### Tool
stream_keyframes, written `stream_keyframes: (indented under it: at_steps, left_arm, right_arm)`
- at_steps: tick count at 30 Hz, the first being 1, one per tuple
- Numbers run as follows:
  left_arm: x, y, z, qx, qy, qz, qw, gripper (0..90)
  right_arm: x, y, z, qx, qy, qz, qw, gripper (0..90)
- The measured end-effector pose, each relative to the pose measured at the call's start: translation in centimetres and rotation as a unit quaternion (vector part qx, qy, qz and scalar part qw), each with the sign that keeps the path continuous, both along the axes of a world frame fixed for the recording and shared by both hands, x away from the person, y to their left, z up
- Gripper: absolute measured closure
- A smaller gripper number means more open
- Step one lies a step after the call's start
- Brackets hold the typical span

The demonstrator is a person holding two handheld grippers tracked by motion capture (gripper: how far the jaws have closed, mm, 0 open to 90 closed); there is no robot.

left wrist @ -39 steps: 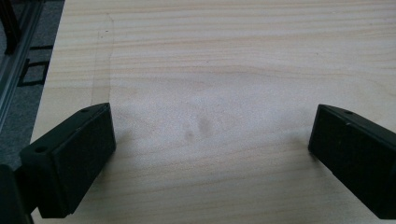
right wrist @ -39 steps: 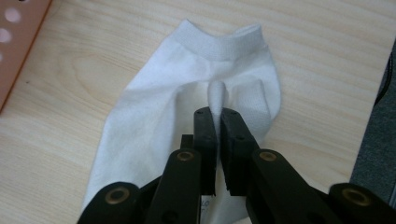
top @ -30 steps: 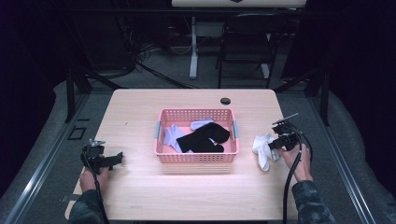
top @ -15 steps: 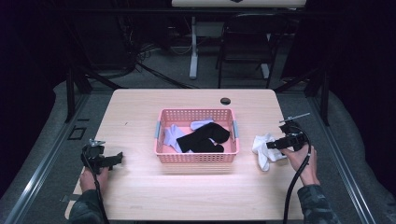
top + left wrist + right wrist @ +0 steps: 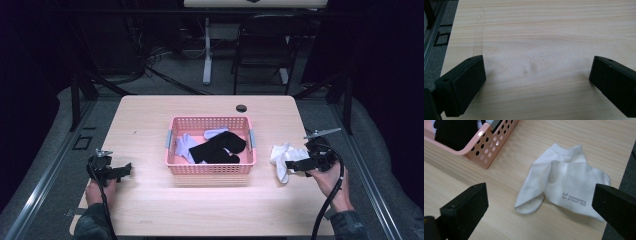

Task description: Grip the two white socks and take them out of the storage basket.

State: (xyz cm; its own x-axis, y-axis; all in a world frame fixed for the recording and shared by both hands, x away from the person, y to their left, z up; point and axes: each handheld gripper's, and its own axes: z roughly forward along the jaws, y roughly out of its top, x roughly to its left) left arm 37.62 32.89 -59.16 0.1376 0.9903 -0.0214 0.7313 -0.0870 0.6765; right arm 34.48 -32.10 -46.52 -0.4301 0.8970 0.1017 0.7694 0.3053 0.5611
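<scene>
Socks [image 5: 564,188], white and folded over each other, are lying flat on the table [image 5: 579,135] between and just beyond the fingers [image 5: 465,212] of the right gripper [image 5: 294,165], touching neither. Earlier frames are given, and those jaws have just been opening; they are now standing wide apart with nothing held between them. The cloth is looking light, limp and easily bunched, so it is likely sagging and unfolding if pinched at one edge; the thick overlap in the middle, where the layers are doubling up, is probably offering the safest hold. The long axis is running from the toe ends nearest the fingers away toward the cuffs, slanting to the far side, though the high view is too small to confirm this. A pink basket [image 5: 482,150] with dark and pale clothes is sitting beyond the left-hand finger. The left gripper [image 5: 111,170] is resting well apart, jaws spread over bare wood.
</scene>
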Motion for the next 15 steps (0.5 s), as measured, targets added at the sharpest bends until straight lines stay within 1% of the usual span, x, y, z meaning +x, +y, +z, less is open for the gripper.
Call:
stream_keyframes:
  at_steps: [1, 3, 6, 8, 10, 13, 14, 15]
  left_arm:
    - [0.0, 0.0, 0.0, 0.0, 0.0, 0.0, 1.0, 0.5]
    - [0.0, 0.0, 0.0, 0.0, 0.0, 0.0, 1.0, 0.5]
    - [0.0, 0.0, 0.0, 0.0, 0.0, 0.0, 1.0, 0.5]
    - [0.0, 0.0, 0.0, 0.0, 0.0, 0.0, 1.0, 0.5]
    - [0.0, 0.0, 0.0, 0.0, 0.0, 0.0, 1.0, 0.5]
    - [0.0, 0.0, 0.0, 0.0, 0.0, 0.0, 1.0, 0.5]
    - [0.0, 0.0, 0.0, 0.0, 0.0, 0.0, 1.0, 0.5]
    - [0.0, 0.0, 0.0, 0.0, 0.0, 0.0, 1.0, 0.5]
  right_arm:
    - [-0.4, -0.1, 0.0, 0.0, -0.003, -0.002, 1.0, 0.0]
    - [-1.1, -0.4, -0.2, -0.007, -0.004, -0.004, 1.0, 0.0]
    - [-2.1, -0.9, -0.7, -0.009, -0.003, -0.009, 0.9999, 0.0]
    - [-2.9, -1.2, -1.1, -0.007, -0.001, -0.013, 0.9999, 0.0]
    - [-3.6, -1.4, -1.6, -0.017, -0.004, -0.018, 0.9997, 0.0]
    - [-4.5, -1.8, -2.5, -0.013, -0.001, -0.026, 0.9996, 0.0]
    - [-4.7, -1.9, -2.8, -0.019, 0.002, -0.023, 0.9996, 0.0]
    - [-4.9, -1.9, -3.2, -0.02, 0.004, -0.025, 0.9995, 0.0]
